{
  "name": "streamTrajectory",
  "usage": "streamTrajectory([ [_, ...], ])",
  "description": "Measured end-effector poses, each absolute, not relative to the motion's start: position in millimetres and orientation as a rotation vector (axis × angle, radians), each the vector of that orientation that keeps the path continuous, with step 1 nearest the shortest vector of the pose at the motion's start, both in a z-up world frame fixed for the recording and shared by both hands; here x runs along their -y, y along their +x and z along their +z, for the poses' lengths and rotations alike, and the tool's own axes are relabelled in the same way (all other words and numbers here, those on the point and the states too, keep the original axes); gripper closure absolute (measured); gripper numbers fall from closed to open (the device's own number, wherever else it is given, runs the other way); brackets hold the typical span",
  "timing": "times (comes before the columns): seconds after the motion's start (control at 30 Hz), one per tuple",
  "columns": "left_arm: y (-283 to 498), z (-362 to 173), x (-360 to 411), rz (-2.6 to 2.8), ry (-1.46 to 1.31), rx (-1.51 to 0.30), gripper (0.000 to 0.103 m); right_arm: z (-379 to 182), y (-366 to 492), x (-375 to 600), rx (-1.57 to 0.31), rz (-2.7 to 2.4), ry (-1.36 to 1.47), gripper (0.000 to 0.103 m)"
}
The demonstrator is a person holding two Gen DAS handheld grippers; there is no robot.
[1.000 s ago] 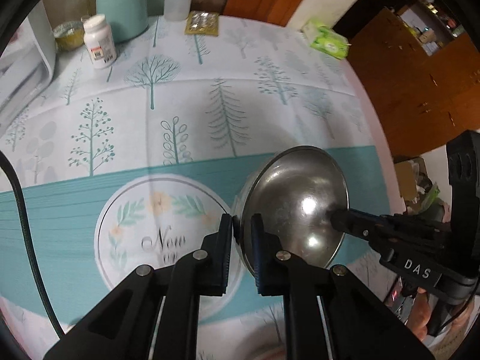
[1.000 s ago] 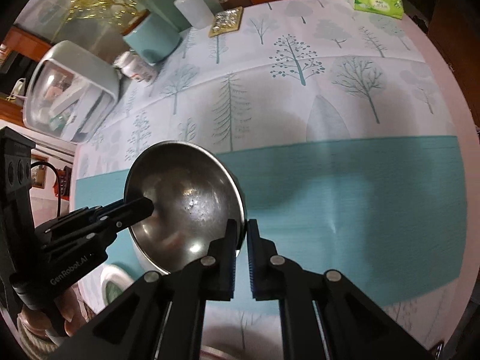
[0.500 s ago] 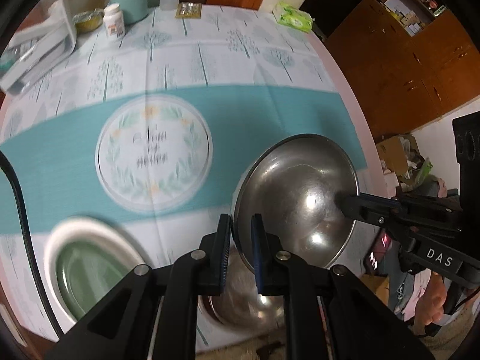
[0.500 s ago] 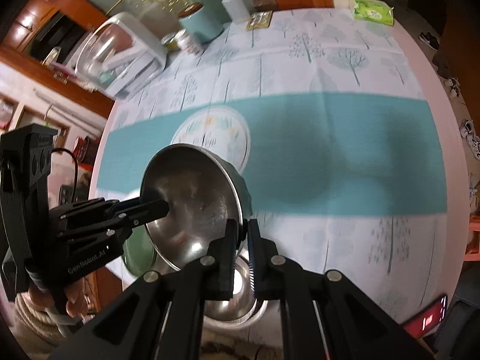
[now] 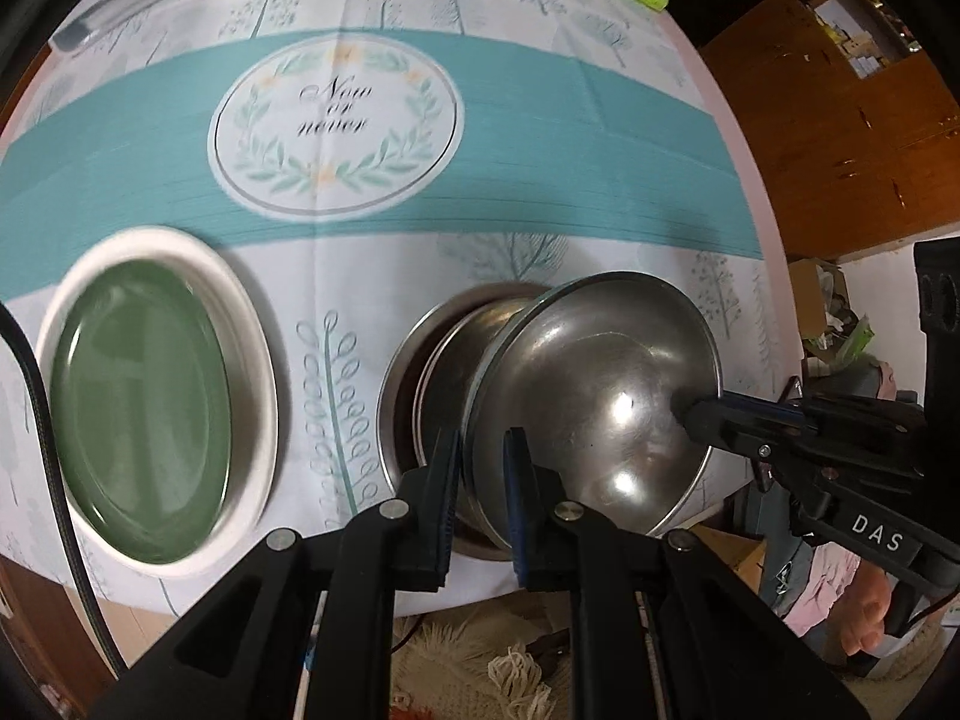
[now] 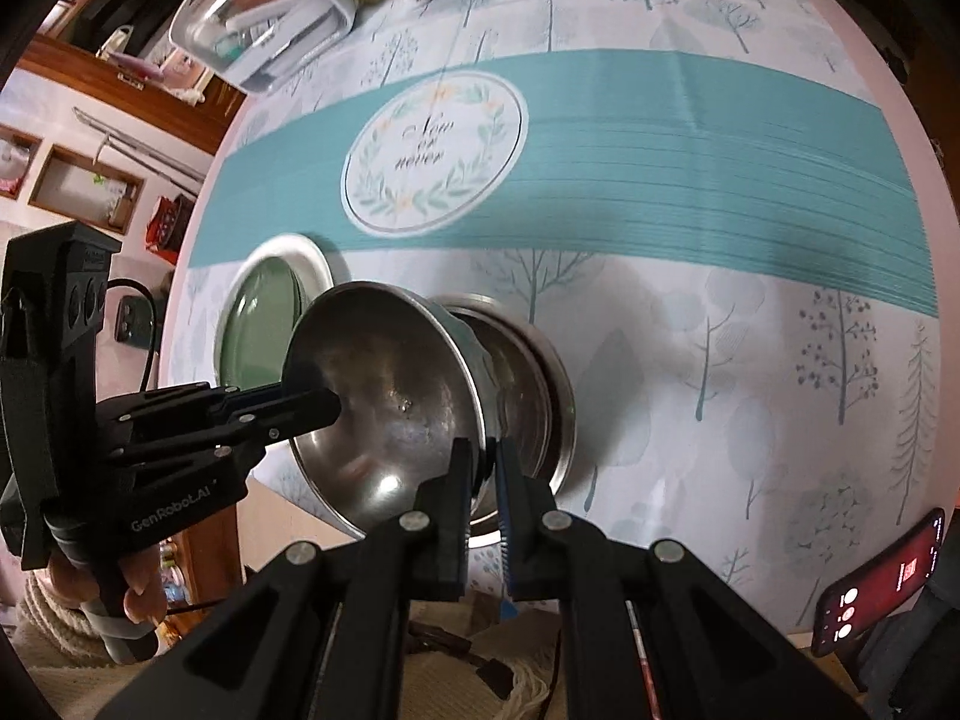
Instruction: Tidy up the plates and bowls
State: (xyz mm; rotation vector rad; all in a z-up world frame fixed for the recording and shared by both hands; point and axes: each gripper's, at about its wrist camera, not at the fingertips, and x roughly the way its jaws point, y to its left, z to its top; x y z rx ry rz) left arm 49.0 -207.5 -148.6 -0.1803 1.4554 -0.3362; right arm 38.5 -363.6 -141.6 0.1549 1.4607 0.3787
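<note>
Both grippers hold one steel bowl [image 5: 600, 396] by its rim, on opposite sides: the left gripper [image 5: 483, 492] has its jaws pinched narrow on the rim's near-left edge, and the right gripper [image 6: 483, 489] is clamped the same way on the edge nearest its own camera, each tool's fingertip showing inside the bowl in the other's view. The bowl is lifted clear and tilted, its mouth turned up and toward the person, its base pointing down at the stacked steel bowls [image 5: 420, 372] that sit on the counter [image 5: 600, 132] near its front edge. That is the relation the coming move seems to turn on: the stack lies directly below and just beyond the held bowl's base, so nesting it would call for levelling the rim and lowering both grippers together along the stack's upright axis. Neither hand is clearly nearer, as the bowl hangs between them. How much gap remains between the base and the top bowl of the stack I cannot tell; in the right wrist view they overlap. Just left of the stack, apart from it, a green plate [image 5: 138, 396] rests inside a white plate [image 5: 252, 360]. A red phone [image 6: 882, 585] lies at the counter's near right edge, well apart from the bowls.
</note>
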Motion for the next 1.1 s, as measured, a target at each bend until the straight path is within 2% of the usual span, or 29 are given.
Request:
streamTrajectory([
  [0.57, 48, -180, 211, -0.322, -0.151, -1.494, 0.088, -173, 41, 355, -1.524, 0.323, 0.116, 0.095],
  [0.67, 49, -180, 213, -0.329, -0.144, -1.495, 0.08, -176, 41, 353, -1.535, 0.321, 0.109, 0.095],
  [0.73, 49, -180, 213, -0.344, -0.163, -1.499, 0.072, -177, 41, 351, -1.537, 0.32, 0.101, 0.093],
  [0.87, 47, -178, 214, -0.349, -0.175, -1.499, 0.066, -174, 40, 349, -1.516, 0.295, 0.054, 0.093],
  [1.1, 45, -165, 217, -0.359, -0.162, -1.451, 0.044, -165, 39, 348, -1.479, 0.296, 0.03, 0.092],
])
